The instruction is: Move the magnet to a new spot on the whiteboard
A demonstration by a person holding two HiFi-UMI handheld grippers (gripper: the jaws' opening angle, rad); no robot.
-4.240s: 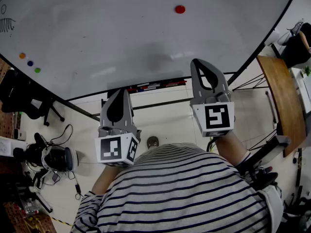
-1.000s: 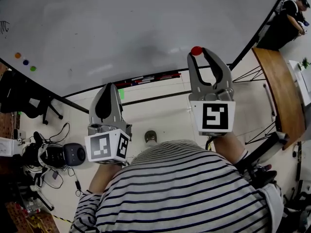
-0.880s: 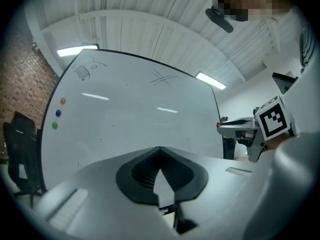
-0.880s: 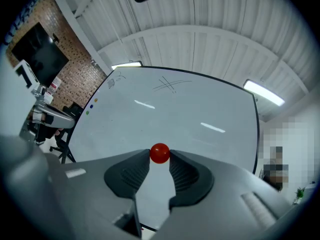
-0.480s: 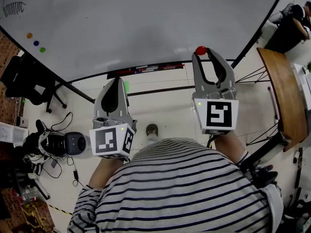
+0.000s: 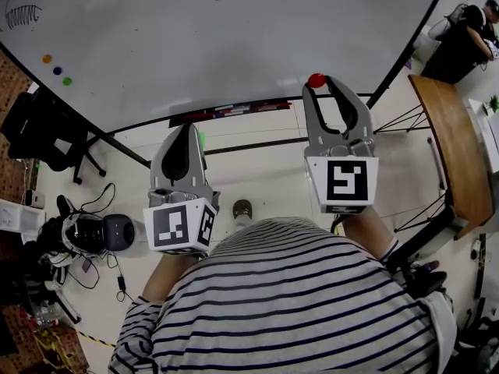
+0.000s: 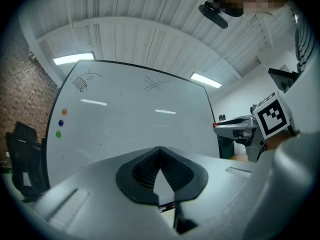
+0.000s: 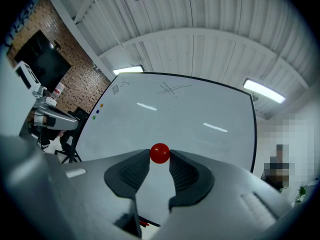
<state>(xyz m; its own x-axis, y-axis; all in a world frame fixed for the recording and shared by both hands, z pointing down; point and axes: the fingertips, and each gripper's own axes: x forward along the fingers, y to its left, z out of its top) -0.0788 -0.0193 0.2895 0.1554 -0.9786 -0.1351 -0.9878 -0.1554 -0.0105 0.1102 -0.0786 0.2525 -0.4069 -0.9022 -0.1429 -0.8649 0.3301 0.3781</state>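
Note:
The red round magnet (image 6: 316,80) (image 8: 160,153) sits pinched between the fingertips of my right gripper (image 6: 321,82) (image 8: 160,156), which is shut on it. It is held off the whiteboard (image 6: 195,37) (image 8: 175,114), in front of the board's lower right edge. My left gripper (image 6: 185,129) (image 7: 160,150) is shut with nothing in it and hangs lower, to the left, below the board's bottom edge. In the left gripper view the right gripper (image 7: 235,127) shows side-on at the right.
Three small coloured magnets (image 6: 57,70) (image 7: 61,124) stick at the board's left edge below a doodle. A marker tray (image 6: 234,111) runs along the bottom rail. A wooden table (image 6: 452,146) stands right, a black chair (image 6: 39,139) and floor equipment (image 6: 86,236) left. A person (image 6: 468,29) sits far right.
About four seconds ago the red magnet was stuck on the board above the open right gripper; now that gripper holds it off the board. Over the last second the grip and pose barely change.

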